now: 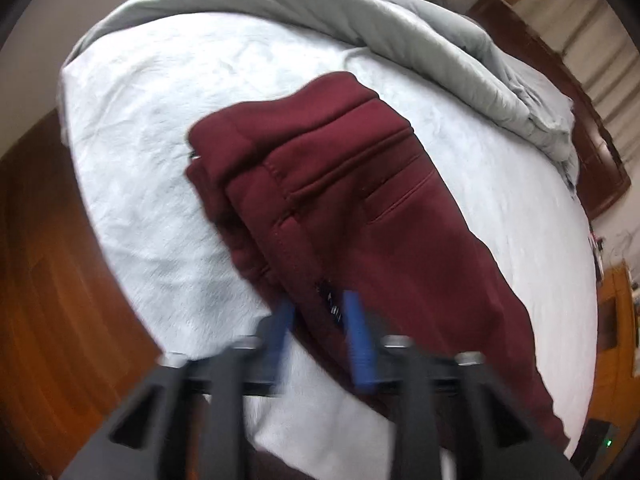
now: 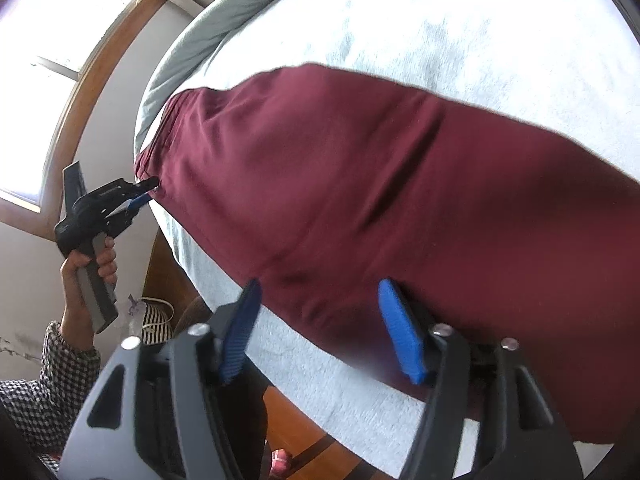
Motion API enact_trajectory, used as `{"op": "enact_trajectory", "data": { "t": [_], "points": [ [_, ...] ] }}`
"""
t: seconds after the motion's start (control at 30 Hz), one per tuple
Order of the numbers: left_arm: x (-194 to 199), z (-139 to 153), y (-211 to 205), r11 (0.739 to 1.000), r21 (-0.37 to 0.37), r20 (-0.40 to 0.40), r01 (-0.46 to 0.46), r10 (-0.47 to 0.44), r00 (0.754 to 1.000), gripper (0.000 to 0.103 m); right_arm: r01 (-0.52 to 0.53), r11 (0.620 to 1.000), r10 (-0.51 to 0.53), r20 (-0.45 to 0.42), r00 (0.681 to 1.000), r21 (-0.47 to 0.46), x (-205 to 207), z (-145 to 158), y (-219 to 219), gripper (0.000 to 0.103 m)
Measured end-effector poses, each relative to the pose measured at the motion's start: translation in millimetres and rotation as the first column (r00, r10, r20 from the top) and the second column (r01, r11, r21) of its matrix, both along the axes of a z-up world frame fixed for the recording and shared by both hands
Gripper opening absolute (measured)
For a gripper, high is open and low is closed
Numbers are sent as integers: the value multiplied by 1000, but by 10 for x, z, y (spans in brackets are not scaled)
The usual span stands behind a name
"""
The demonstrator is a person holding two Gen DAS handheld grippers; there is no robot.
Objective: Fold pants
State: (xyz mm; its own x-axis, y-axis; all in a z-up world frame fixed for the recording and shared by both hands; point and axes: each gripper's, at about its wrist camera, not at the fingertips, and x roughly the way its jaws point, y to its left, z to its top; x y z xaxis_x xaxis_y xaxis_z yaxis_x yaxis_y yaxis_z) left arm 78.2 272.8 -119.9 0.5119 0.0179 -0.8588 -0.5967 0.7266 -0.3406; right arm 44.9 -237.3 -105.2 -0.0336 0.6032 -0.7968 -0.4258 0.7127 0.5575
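Maroon pants (image 1: pixel 340 200) lie on the pale bed sheet (image 1: pixel 160 160), waistband end folded over, back pocket up. They also fill the right wrist view (image 2: pixel 380 200). My left gripper (image 1: pixel 320 304) has its blue fingers partly apart at the near edge of the pants, with fabric between them; whether they grip it is unclear. It shows in the right wrist view (image 2: pixel 142 196) at the waistband corner. My right gripper (image 2: pixel 320 292) is open, its blue fingers spread at the pants' near edge, one over the sheet, one against the fabric.
A grey duvet (image 1: pixel 400 32) is bunched along the far side of the bed. Wooden floor (image 1: pixel 48 280) lies left of the bed, a wooden headboard (image 1: pixel 580 120) at right. A window (image 2: pixel 60 40) and a striped bag (image 2: pixel 156 320) are beside the bed.
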Motion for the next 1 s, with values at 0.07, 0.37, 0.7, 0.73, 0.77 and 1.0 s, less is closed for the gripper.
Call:
{"op": "enact_trajectory", "data": {
  "t": [0.07,0.37,0.7,0.73,0.77,1.0],
  "points": [
    [-101,85,-73,999,37,-7,-29,30,1000,50,20,1000,-19,38,999,-14,13,90,-76,66],
    [235,371,-1702,918,107,79,383,-392,917,50,282,957,-279,52,959,-68,5,244,-1099,66],
    [836,-195,-3234,710,90,-64,698,-695,716,67,470,878,-475,-42,879,-89,-379,48,-2061,71],
    [866,-284,-3260,712,95,-88,696,-690,719,67,483,872,-488,-57,871,-84,-397,15,-2118,72],
    [893,-345,-3275,712,107,-90,694,-688,720,68,495,865,-500,-70,863,-79,-411,-17,-2180,73],
    [885,-286,-3174,780,28,-45,625,-623,781,71,632,775,-628,-135,766,-16,-478,-224,-2738,76]
  ]
}}
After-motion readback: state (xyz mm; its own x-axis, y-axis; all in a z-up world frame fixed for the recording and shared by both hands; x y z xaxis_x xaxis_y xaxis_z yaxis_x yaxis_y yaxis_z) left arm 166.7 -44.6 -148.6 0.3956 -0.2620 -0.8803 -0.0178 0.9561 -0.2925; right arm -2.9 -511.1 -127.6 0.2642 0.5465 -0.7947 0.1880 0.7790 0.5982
